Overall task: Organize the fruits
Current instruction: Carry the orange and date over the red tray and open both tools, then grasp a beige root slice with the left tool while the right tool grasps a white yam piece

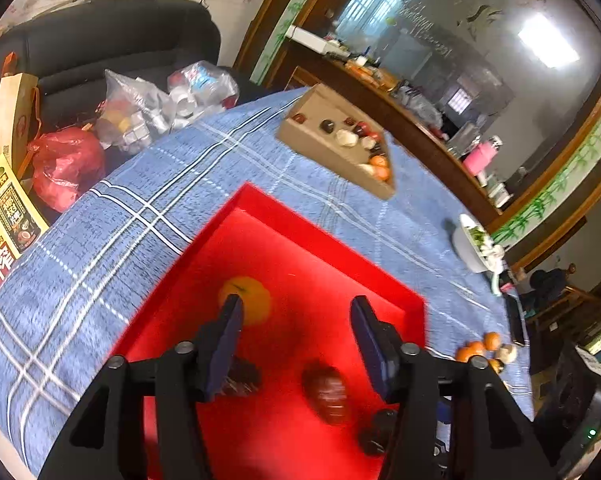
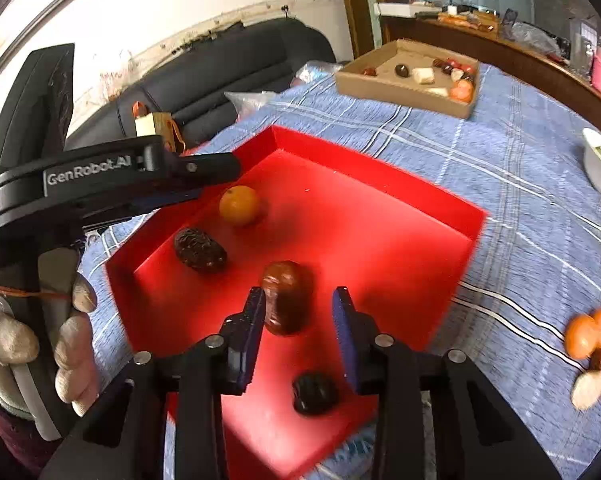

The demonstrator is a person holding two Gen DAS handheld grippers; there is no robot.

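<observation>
A red tray (image 1: 332, 248) (image 2: 380, 176) lies on the blue checked tablecloth. In it are an orange (image 1: 250, 300) (image 2: 239, 205), a wrinkled dark date (image 1: 242, 378) (image 2: 199, 250), a glossy brown-red date (image 1: 329, 394) (image 2: 286, 298) and a small black fruit (image 1: 378, 432) (image 2: 314, 393). My left gripper (image 1: 296, 312) is open and empty above the tray. My right gripper (image 2: 298, 300) is open over the tray, with the brown-red date between its fingertips but not gripped. The left gripper's body (image 2: 112, 184) shows in the right wrist view.
A cardboard box (image 1: 332, 152) (image 2: 404, 92) with several fruits stands at the far side. Loose oranges and other fruits (image 1: 484, 350) (image 2: 592, 344) lie on the cloth to the right. A white bowl (image 1: 470, 248) (image 2: 600, 168) is at the right edge. Bags and a sofa (image 1: 100, 52) lie beyond the table.
</observation>
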